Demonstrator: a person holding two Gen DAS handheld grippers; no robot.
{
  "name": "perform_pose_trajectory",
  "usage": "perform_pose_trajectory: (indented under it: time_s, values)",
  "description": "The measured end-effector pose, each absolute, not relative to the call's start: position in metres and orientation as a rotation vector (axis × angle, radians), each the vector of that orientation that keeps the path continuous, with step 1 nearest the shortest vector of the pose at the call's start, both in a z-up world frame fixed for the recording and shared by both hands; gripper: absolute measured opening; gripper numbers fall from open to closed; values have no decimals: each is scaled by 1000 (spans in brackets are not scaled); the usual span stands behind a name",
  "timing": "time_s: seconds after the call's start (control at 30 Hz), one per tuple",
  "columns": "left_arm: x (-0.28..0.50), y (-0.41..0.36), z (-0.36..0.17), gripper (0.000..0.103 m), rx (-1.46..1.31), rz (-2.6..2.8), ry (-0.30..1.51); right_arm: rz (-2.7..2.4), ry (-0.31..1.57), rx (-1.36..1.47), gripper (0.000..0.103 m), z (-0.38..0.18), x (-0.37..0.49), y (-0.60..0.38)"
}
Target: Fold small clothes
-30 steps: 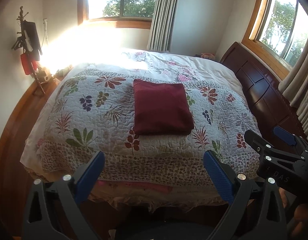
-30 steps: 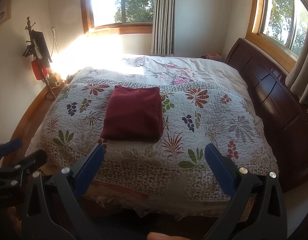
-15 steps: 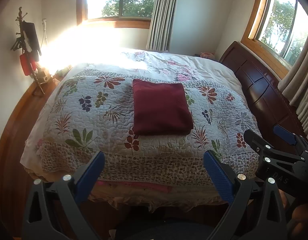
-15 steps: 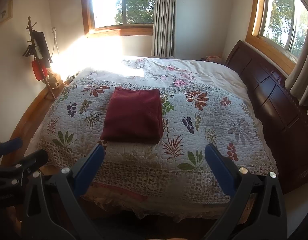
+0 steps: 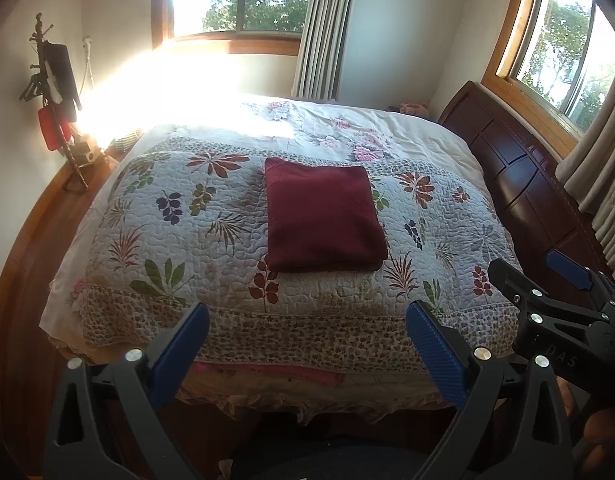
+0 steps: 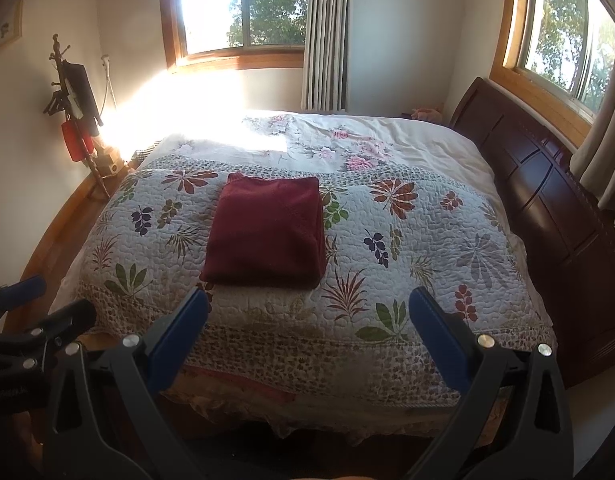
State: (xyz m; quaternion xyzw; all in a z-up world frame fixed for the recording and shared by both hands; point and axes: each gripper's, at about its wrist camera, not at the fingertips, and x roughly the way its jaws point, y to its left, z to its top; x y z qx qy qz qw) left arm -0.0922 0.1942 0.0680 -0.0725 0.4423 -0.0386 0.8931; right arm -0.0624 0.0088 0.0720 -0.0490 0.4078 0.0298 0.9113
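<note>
A dark red garment [image 5: 323, 214] lies folded into a neat rectangle on the flowered quilt [image 5: 179, 236] of the bed, also seen in the right wrist view as the same folded garment [image 6: 267, 228]. My left gripper [image 5: 307, 324] hangs open off the foot of the bed, well short of the garment, nothing between its blue pads. My right gripper [image 6: 307, 312] is open too, at about the same distance, and empty. Each gripper shows at the edge of the other's view: the right gripper [image 5: 547, 280] and the left gripper [image 6: 47, 300].
A dark wooden headboard [image 6: 547, 184] runs along the bed's right side under a curtained window [image 6: 563, 28]. A coat stand [image 5: 55, 92] with hanging things is at the left wall. Wooden floor [image 5: 23, 240] runs along the bed's left side.
Both grippers have drifted slightly, so the bed sits a little differently in each view. The folded garment has not moved and both grippers stay open.
</note>
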Motion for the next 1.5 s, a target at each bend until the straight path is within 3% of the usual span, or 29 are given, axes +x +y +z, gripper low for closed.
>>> perform_pose_trajectory:
  time_s: [1.5]
  values:
    - [-66,202,61,99,-153,-97,937,57,868,-94,100,61,-44,8]
